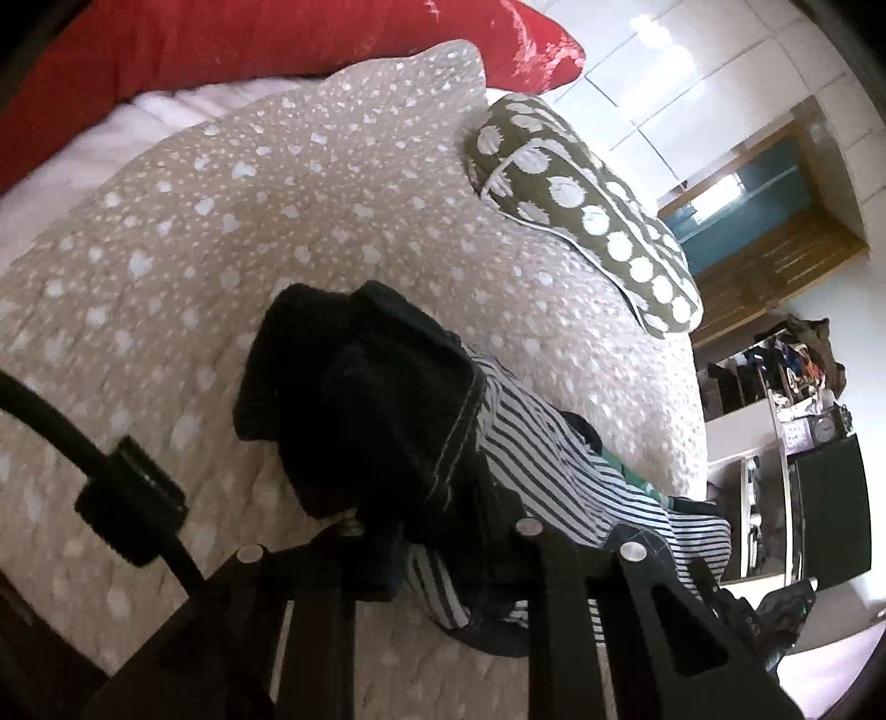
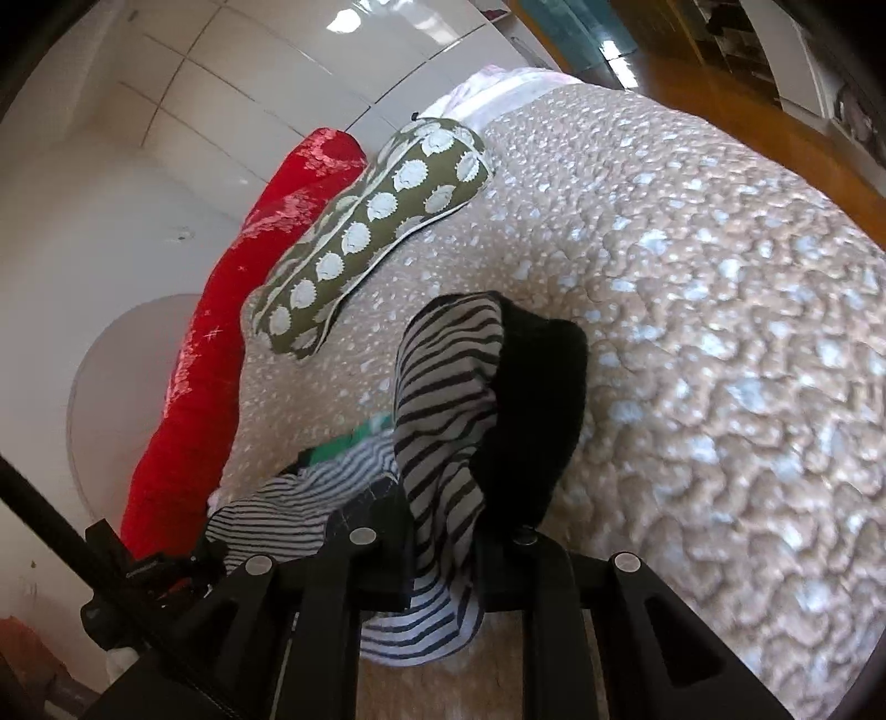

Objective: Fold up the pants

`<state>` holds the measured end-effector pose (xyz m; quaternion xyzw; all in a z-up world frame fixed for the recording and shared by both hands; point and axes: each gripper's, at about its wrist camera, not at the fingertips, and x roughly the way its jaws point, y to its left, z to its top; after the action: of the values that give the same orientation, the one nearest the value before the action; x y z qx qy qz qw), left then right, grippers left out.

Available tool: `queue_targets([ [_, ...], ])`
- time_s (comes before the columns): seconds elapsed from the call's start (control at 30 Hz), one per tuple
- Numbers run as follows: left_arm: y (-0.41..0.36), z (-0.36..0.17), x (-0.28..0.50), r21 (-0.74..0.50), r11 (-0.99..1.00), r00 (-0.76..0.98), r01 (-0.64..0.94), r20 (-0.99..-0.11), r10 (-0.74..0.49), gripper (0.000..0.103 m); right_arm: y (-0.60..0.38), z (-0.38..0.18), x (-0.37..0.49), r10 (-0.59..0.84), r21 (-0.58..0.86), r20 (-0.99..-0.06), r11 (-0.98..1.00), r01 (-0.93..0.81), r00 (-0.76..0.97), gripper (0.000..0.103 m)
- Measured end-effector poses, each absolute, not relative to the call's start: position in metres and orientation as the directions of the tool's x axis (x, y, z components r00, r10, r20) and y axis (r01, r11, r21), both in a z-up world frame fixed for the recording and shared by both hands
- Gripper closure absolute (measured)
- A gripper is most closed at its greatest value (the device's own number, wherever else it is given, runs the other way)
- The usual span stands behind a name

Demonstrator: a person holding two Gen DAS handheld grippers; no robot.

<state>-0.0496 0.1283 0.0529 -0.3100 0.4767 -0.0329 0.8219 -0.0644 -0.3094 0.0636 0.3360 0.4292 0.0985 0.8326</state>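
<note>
The pants (image 1: 554, 459) are striped black and white with a dark denim part (image 1: 376, 399). They hang bunched above the bed. In the left wrist view my left gripper (image 1: 437, 526) is shut on a bunch of this cloth, which covers its fingertips. The striped cloth trails off to the right toward the bed's edge. In the right wrist view my right gripper (image 2: 443, 531) is shut on another bunch of the pants (image 2: 443, 399), striped cloth on the left and a black part (image 2: 542, 399) on the right. A bit of green cloth (image 2: 343, 440) shows beside the stripes.
A beige bedspread with white spots (image 1: 277, 221) covers the bed (image 2: 692, 332). An olive pillow with white dots (image 1: 587, 216) (image 2: 365, 232) and a red pillow (image 1: 221, 44) (image 2: 205, 360) lie near the head. Shelves (image 1: 786, 387) and a wooden floor (image 2: 720, 99) lie beyond the bed.
</note>
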Motion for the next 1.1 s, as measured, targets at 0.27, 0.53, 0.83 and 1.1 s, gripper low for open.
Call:
queue_targets([
  [0.27, 0.114, 0.028, -0.098, -0.472, 0.855, 0.493, -0.215, -0.808, -0.323, 0.083, -0.318, 0.049, -0.116, 0.41, 0.596, -0.696, 0.788, 0.156, 0.59, 0.087],
  [0.53, 0.128, 0.077, -0.136, -0.476, 0.869, 0.611, -0.138, -0.731, -0.303, 0.072, -0.329, 0.072, -0.148, 0.213, 0.432, -0.737, 0.878, 0.205, 0.642, 0.076],
  [0.83, 0.15, 0.085, -0.143, -0.523, 0.833, 0.638, -0.181, -0.707, -0.305, 0.059, -0.265, 0.119, -0.166, 0.221, 0.332, -0.607, 0.943, -0.01, 0.763, 0.037],
  [1.1, 0.138, 0.057, -0.131, -0.631, 0.755, 0.562, -0.179, -0.695, -0.447, 0.059, -0.235, 0.076, -0.162, 0.33, 0.356, -0.715, 0.931, -0.086, 0.616, 0.037],
])
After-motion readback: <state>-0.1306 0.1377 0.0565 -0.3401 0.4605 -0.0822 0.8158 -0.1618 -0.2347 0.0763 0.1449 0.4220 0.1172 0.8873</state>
